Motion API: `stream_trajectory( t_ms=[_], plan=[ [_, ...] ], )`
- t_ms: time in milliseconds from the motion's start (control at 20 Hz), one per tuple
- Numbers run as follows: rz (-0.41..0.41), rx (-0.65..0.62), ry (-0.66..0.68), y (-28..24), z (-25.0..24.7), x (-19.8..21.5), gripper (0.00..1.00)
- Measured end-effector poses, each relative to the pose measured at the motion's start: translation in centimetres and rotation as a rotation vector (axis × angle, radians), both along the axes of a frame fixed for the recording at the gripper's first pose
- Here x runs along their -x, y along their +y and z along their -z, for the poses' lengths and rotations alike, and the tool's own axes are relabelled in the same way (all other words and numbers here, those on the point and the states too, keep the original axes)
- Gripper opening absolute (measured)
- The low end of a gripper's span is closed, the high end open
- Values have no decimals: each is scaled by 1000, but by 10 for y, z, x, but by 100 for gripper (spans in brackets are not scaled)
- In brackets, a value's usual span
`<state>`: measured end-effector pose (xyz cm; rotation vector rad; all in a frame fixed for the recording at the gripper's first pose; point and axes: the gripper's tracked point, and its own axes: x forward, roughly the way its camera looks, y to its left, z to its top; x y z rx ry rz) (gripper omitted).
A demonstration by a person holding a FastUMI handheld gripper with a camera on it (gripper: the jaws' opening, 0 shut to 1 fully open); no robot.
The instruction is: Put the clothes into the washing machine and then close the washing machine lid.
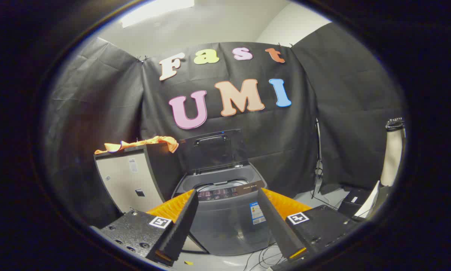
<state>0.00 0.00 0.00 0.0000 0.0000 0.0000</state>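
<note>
Apparently nothing is gripped yet: the gripper [227, 209] hangs with its two black fingers [180, 226] spread wide and empty, framing the small grey top-loading washing machine [225, 210] just beyond them. Its dark lid [212, 148] stands raised against the booth wall, leaving the drum open to receive laundry. The crumpled orange cloth [142, 143] lies on top of the pale cabinet [129, 180] beside the machine, well ahead of the fingers, likely the first thing to fetch.
</note>
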Motion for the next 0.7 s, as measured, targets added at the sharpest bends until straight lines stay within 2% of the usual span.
stream_trajectory(
  t_ms=[700],
  plan=[
    [-27, 39, 28, 38, 4, -11, 96]
  ],
)
